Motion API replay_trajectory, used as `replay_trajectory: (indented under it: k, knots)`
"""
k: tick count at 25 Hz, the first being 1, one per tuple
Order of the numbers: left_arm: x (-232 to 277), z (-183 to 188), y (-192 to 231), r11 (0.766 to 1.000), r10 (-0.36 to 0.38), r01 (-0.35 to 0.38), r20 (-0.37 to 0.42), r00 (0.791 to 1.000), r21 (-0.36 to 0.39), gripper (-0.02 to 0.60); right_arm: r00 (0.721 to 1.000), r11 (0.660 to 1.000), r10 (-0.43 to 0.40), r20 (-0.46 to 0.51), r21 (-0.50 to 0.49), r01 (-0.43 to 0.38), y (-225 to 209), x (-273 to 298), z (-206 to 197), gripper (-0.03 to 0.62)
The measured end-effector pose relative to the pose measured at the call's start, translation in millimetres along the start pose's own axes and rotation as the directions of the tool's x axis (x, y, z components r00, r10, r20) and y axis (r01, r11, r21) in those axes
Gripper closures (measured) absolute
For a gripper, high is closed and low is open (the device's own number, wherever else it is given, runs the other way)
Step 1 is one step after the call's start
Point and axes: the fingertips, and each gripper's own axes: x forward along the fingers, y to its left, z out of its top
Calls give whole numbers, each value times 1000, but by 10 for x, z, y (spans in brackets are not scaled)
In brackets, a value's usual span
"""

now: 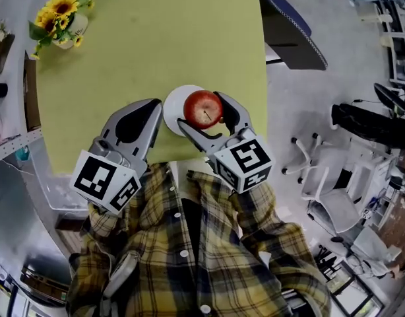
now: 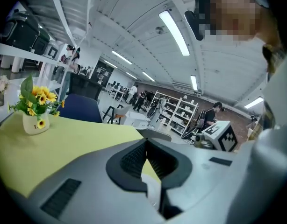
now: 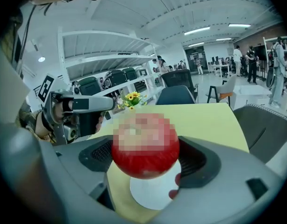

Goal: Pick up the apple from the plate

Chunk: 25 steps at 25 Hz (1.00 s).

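- Your right hand-held gripper (image 1: 201, 114) is pinching the apple (image 1: 203, 108) across its middle, one jaw on each side. The apple hangs over the white plate (image 1: 173, 107), and in the right gripper view it seems to sit just clear of it.
- Your left hand-held gripper (image 2: 146, 160) has its jaws pressed together on nothing, and it rests low just beside the plate's left edge.
- The apple is round and smooth, and the jaws touch only narrow strips of it. If you ease the squeeze or tilt sharply, it could roll out, hit the plate and run off the near edge of the counter (image 1: 150, 45).
- The left hand-held gripper sits so near the plate that a careless swing could knock it.
- No view shows the underside of the apple clearly, so I cannot tell for certain that it is free of the plate.
- The jaw pads are hidden behind the fruit.
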Motion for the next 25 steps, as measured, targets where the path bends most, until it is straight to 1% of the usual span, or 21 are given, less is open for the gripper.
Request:
replay_trajectory:
  k: [5, 9, 16, 21, 25]
  knots:
    - [-55, 199, -70, 1000, -1, 0, 31, 1000, 22, 574, 999, 1000, 2, 37, -4, -2, 73, -156, 280, 184]
    - [-165, 328, -139, 999, 0, -1, 53, 999, 35, 574, 999, 998, 14, 50, -55, -11, 234, -297, 443, 184]
    - [-289, 548, -246, 998, -4, 0, 78, 997, 59, 574, 997, 993, 37, 61, -115, -30, 480, -517, 611, 184]
    - [-350, 713, -222, 997, 3, -11, 115, 993, 70, 574, 995, 989, 54, 80, -139, -43, 580, -577, 743, 184]
    - [-368, 781, -187, 996, 19, -29, 129, 992, 80, 574, 994, 986, 71, 81, -159, -58, 633, -584, 806, 184]
